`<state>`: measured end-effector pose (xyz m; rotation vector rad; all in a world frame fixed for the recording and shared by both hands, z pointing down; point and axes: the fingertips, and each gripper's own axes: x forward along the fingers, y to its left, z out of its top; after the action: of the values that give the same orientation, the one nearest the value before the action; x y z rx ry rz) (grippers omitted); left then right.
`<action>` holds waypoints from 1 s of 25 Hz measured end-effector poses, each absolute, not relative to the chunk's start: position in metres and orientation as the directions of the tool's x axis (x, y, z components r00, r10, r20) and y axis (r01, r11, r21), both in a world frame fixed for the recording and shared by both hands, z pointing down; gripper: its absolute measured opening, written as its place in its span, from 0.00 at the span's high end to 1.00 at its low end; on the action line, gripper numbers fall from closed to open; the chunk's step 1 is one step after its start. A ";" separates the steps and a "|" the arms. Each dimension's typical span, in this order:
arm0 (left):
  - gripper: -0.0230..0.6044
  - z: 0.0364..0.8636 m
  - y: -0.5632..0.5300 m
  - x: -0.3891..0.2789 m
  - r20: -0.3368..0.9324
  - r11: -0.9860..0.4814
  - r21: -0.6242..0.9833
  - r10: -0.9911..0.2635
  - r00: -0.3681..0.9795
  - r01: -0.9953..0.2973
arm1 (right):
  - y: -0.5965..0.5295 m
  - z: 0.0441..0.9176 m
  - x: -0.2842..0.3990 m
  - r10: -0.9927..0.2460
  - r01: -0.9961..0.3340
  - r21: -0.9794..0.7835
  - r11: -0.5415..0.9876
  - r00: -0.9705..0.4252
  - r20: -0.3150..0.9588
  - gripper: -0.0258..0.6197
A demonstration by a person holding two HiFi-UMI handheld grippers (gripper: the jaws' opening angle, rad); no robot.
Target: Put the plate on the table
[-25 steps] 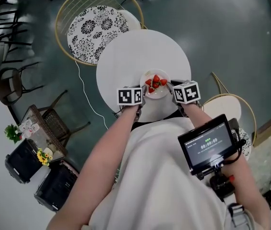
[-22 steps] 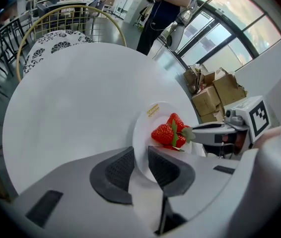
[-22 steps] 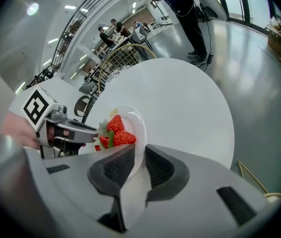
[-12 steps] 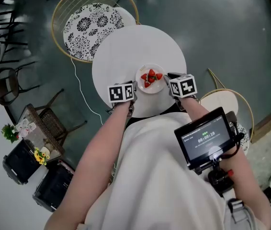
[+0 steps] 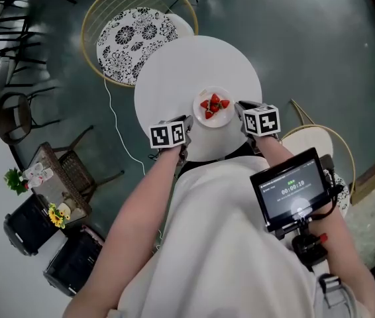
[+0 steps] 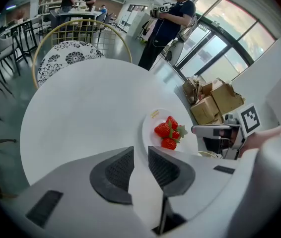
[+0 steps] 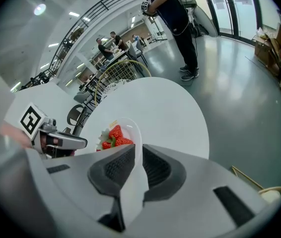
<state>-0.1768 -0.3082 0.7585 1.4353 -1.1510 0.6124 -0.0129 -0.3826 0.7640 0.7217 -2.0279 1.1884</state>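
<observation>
A small white plate (image 5: 214,114) carrying three strawberries (image 5: 214,103) lies on the round white table (image 5: 174,71), close to its near edge. My right gripper (image 5: 242,108) is at the plate's right side. In the right gripper view the plate's rim (image 7: 130,125) runs down into the gap of the right gripper (image 7: 138,157), which is shut on it. My left gripper (image 5: 186,123) sits just off the plate's left edge. In the left gripper view the left gripper (image 6: 140,157) is slightly open over bare table, with the plate (image 6: 150,125) ahead and to the right.
A gold wire chair with a patterned cushion (image 5: 131,38) stands beyond the table, and another chair (image 5: 313,144) is at my right. A wicker chair (image 5: 68,171) and black bags stand at the left. A person (image 6: 165,24) and cardboard boxes (image 6: 212,100) are further off.
The plate has gone a little further onto the table. My left gripper has let go of its rim and drawn back towards me. The right gripper has stayed on the plate.
</observation>
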 end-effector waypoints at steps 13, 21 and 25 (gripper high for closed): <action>0.92 0.691 -0.259 -0.179 0.765 -0.021 0.490 -0.469 0.442 -0.871 | -0.338 0.678 0.014 -0.317 -0.777 -0.493 0.392 -0.617 0.720 0.96; 0.96 0.661 -0.197 -0.199 0.670 -0.033 0.577 -0.552 0.496 -0.816 | -0.295 0.624 0.014 -0.380 -0.738 -0.532 0.416 -0.672 0.635 0.96; 0.96 0.620 -0.180 -0.190 0.578 -0.124 0.602 -0.613 0.538 -0.789 | -0.263 0.586 0.007 -0.400 -0.705 -0.548 0.450 -0.708 0.581 0.96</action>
<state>-0.1903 -0.1798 0.6196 1.8266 -1.1580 0.2317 0.0070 -0.2630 0.5859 0.9357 -2.3375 1.1402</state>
